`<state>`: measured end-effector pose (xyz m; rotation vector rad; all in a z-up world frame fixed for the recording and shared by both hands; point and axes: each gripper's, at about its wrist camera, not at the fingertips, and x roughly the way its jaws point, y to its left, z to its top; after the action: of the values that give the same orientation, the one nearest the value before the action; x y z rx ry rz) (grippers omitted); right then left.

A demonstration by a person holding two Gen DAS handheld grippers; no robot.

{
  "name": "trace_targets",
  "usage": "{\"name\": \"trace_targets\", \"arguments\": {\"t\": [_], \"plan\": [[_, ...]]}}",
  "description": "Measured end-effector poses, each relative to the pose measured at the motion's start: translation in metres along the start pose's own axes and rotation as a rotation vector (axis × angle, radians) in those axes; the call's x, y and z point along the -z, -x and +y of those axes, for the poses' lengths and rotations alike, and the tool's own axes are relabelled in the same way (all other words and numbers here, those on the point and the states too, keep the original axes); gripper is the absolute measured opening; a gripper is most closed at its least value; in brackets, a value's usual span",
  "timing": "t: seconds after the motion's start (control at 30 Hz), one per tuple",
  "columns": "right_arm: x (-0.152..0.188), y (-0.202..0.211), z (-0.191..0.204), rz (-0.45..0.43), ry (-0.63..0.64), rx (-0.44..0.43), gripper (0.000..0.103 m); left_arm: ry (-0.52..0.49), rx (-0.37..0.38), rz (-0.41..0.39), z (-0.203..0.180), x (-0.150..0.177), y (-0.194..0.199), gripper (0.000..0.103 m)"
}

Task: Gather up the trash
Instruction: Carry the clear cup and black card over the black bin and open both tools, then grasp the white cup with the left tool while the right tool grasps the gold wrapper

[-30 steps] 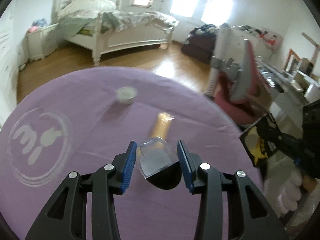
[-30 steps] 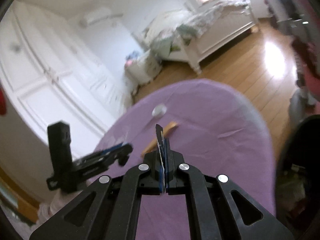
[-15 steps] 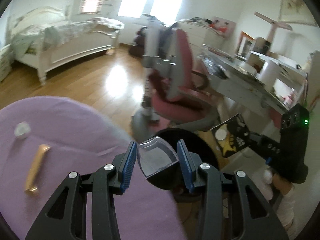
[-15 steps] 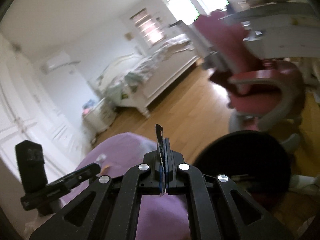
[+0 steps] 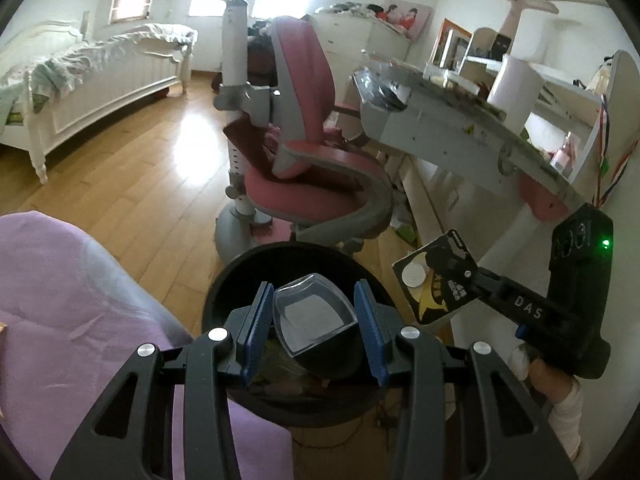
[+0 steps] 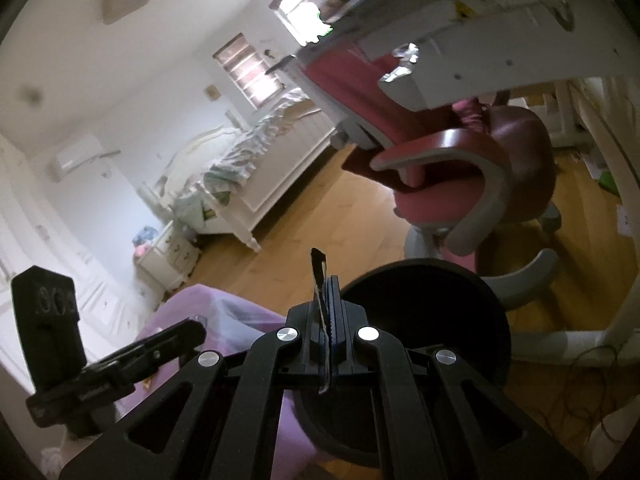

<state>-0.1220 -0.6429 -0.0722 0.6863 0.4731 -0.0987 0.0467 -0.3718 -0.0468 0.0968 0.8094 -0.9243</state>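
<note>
Left gripper (image 5: 314,326) part-open, clamping clear plastic cup (image 5: 314,316); right gripper (image 6: 327,316) shut on flat wrapper (image 5: 434,280). Your risk: wrapper flutters past black bin (image 5: 224,288) if released off-centre.

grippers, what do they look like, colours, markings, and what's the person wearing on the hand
Both grippers are black plastic frames with triangular cut-outs and round silver bolts. The left gripper has blue ribbed pads on its fingers. The right gripper, seen from the side, has a boxy black body with white "DAS" lettering and a small green light. The hand under it wears a white glove or sleeve.
</note>
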Motion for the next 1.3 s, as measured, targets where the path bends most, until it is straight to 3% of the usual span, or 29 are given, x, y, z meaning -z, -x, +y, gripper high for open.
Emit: {"name": "trace_targets", "arguments": {"t": [0.47,0.5,0.53,0.57,0.6,0.63,0.67,0.77,1.0,1.13,1.3], "plan": [[0.006,-0.003,-0.029,0.027,-0.049,0.033,0.003,-0.027,0.008,0.054,-0.019,-0.008,-0.036,0.043],[0.006,-0.003,-0.030,0.027,-0.054,0.037,0.006,-0.028,0.002,0.059,-0.019,-0.009,-0.037,0.047],[0.006,-0.003,-0.030,0.031,-0.060,0.042,0.009,-0.028,-0.006,0.058,-0.020,-0.010,-0.037,0.058],[0.006,-0.003,-0.030,0.039,-0.064,0.051,0.023,-0.027,-0.014,0.050,-0.019,-0.010,-0.036,0.066],[0.006,-0.003,-0.030,0.039,-0.069,0.059,0.041,-0.025,-0.024,0.030,-0.018,-0.011,-0.032,0.080],[0.007,-0.003,-0.030,0.035,-0.074,0.066,0.049,-0.021,-0.030,0.012,-0.017,-0.011,-0.028,0.086],[0.007,-0.002,-0.029,0.028,-0.079,0.071,0.057,-0.017,-0.031,-0.003,-0.014,-0.010,-0.023,0.086],[0.009,-0.004,-0.023,0.032,-0.070,0.077,0.064,0.002,-0.041,-0.009,-0.004,-0.010,-0.015,0.086],[0.018,-0.025,0.012,0.089,-0.008,0.052,0.072,0.096,-0.138,-0.064,0.057,-0.004,0.025,0.086],[0.029,-0.044,0.043,0.149,0.054,0.018,0.072,0.189,-0.245,-0.091,0.119,0.004,0.056,0.086],[0.044,-0.071,0.091,0.231,0.146,-0.051,0.073,0.309,-0.432,-0.112,0.209,0.020,0.092,0.086]]}}
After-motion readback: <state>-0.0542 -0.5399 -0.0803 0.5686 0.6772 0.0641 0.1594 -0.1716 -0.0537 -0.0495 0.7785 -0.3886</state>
